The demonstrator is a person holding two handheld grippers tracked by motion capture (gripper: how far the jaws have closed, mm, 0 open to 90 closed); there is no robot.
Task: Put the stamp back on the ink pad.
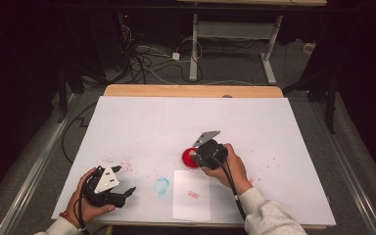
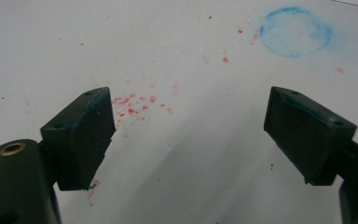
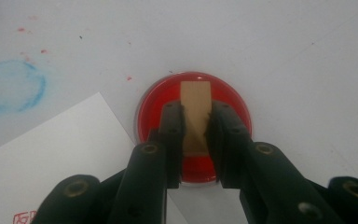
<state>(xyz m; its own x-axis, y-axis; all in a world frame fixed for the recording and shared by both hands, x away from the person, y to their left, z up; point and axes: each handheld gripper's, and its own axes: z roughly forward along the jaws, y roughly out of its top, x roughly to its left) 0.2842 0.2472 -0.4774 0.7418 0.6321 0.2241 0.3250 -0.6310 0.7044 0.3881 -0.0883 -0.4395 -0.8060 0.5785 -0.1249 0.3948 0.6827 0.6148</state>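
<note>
— Bench first, from the left: what is the left gripper doing down at that near corner?

— Resting, by the look of it. Its jaws stand wide apart with nothing between them, and the left gripper view shows bare white surface with red specks and a blue ring smudge farther off. I judge it is parked there to stay out of the way.

— And moving right?

— A sheet of paper lies at the near edge, with a small red stamp mark already on it. Just beyond its far right corner sits a round red ink pad.

— So the right gripper is over that pad?

— Yes. Its jaws are closed tight on a tan wooden stamp, held upright with its lower end down on the red surface. That grip, pinching the block by its two sides, keeps the face flat against the ink, which is probably the point: loading it evenly.

— Why the pad so near the paper?

— Likely so the inked stamp has only a short way to travel.
</note>
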